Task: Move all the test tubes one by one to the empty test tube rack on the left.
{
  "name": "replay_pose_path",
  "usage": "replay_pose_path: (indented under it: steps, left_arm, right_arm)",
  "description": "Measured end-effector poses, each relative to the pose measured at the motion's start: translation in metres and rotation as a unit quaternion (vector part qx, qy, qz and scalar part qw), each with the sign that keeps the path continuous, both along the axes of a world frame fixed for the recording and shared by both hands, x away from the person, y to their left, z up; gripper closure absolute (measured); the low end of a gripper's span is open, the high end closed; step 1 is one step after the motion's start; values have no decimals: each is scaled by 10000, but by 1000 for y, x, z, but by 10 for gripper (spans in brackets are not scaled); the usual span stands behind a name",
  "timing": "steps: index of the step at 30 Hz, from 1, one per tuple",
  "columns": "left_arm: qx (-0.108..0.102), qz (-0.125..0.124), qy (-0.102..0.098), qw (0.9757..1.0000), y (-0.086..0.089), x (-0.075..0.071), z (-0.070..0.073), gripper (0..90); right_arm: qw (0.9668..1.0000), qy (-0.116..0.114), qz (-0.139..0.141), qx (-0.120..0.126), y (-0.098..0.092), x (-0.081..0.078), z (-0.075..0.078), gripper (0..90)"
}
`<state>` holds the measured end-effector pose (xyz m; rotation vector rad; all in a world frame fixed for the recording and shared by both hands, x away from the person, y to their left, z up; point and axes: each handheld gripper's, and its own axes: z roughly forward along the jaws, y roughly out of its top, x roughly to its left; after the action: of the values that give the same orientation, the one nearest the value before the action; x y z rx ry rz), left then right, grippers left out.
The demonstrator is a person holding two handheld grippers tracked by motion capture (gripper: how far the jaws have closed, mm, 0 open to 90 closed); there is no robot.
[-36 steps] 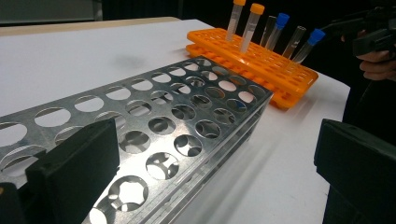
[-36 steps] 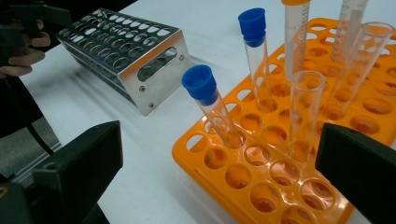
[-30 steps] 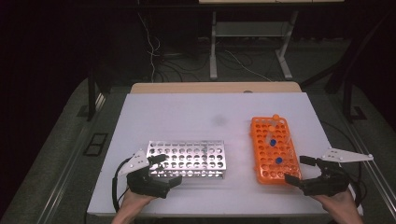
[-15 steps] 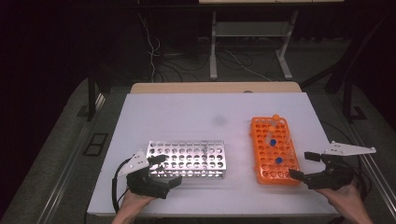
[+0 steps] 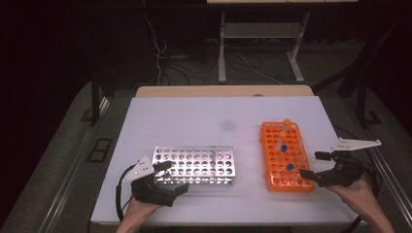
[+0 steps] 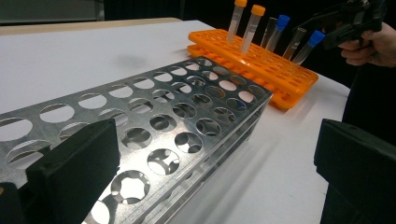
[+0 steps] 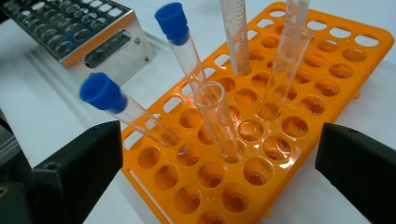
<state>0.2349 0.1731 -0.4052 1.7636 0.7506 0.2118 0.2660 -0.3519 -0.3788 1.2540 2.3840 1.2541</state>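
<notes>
**Two racks on a white table, both grippers spread wide**

I'm looking at a dim room with a dark floor, loose cables and the metal legs of another bench behind my table (image 5: 194,121). The tabletop is a smooth, matte white sheet with a pale wooden edge at the far side and one faint grey smudge near its middle.

The biggest thing in front of my left gripper (image 5: 167,180) is the metal rack (image 5: 195,165): a long, shiny steel box, its top plate punched with rows of round holes, all vacant. Its near end sits just ahead of my left jaws, which stand spread apart, holding nothing; one jaw overlaps the rack's corner in the left gripper view.

Ahead of my right gripper (image 5: 313,165) lies the orange rack (image 5: 284,158), glossy moulded plastic with a grid of round wells. My right jaws are wide open on either side of its near end, gripping nothing.

Between those jaws stand the tubes: clear, thin cylinders leaning in their wells. Two carry blue caps (image 7: 103,93), one open tube (image 7: 215,116) is directly ahead, and further off are two with orange caps (image 6: 257,9).
</notes>
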Motion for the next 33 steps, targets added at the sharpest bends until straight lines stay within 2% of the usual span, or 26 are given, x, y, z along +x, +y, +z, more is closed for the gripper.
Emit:
replay_pose_path:
  steps: [7,9,11,13,15,20,23,29,33]
  left_arm:
    - [-4,3,7,10000,0,0,0,0]
    - [-2,3,4,10000,0,0,0,0]
    - [3,1,3,10000,0,0,0,0]
    - [-1,1,5,10000,0,0,0,0]
    - [0,0,7,10000,0,0,0,0]
    - [2,4,5,10000,0,0,0,0]
    - [1,2,13,10000,0,0,0,0]
    - [2,9,7,10000,0,-1,0,0]
    - [4,14,10,10000,0,-1,0,0]
  right_arm:
    - [9998,78,42,-167,3,11,-6,7]
    - [9997,60,106,-214,3,13,-9,71]
    - [9996,52,108,-237,3,15,-11,74]
    - [9995,56,132,-267,3,16,-13,150]
    - [9994,53,145,-323,4,17,-14,163]
    - [9989,7,271,-374,6,17,-17,346]
    - [9985,71,372,-399,7,17,-21,441]
    - [9986,-61,344,-407,5,13,-28,630]
    - [9987,-162,283,-382,4,12,-29,691]
